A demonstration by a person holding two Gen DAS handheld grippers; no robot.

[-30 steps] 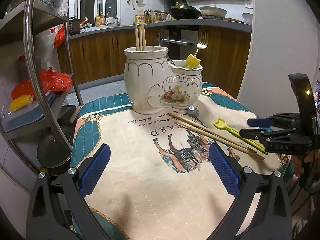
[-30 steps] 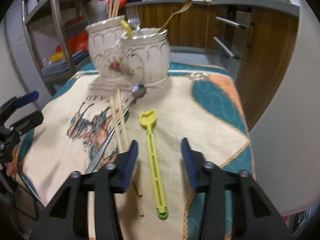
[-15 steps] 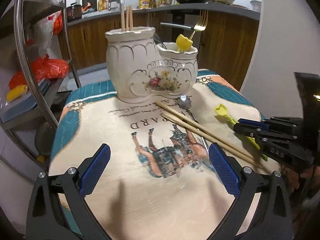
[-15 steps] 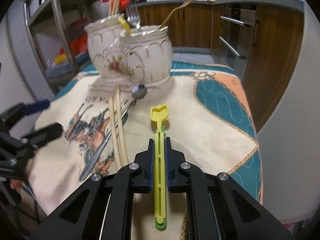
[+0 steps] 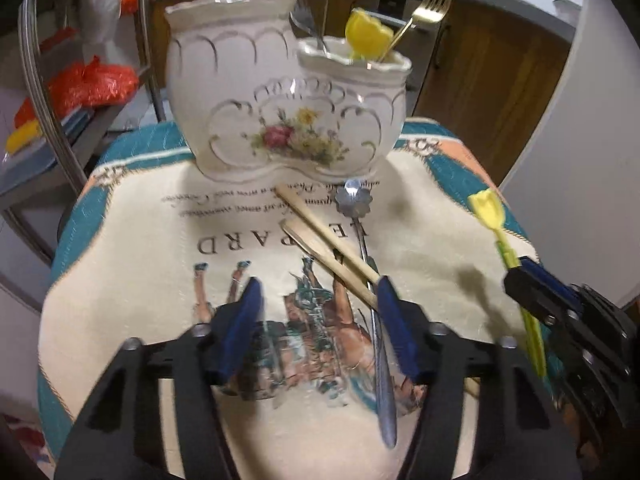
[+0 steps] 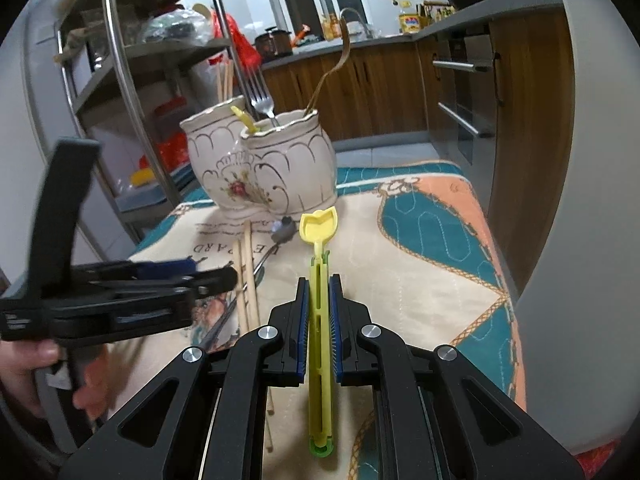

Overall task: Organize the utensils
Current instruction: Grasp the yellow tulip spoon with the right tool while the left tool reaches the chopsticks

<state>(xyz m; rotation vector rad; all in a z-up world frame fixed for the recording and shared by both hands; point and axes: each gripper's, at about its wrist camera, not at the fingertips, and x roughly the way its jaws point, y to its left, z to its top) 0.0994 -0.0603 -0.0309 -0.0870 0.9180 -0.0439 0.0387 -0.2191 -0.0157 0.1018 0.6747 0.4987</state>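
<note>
Right wrist, claw (image 6: 319,316) gripping yellow utensil (image 6: 319,240)

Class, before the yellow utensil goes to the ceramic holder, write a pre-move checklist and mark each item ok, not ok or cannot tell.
1. Right gripper clamped on the yellow utensil: ok, pads press both sides.
2. Utensil lifted off the tablecloth: cannot tell.
3. Room in the smaller compartment of the ceramic holder: cannot tell; two forks and a yellow piece already stand there.
4. Left gripper free: ok; jaws have just been closing, nothing between the pads.
5. Chopsticks and spoon on the table: not ok.
</note>
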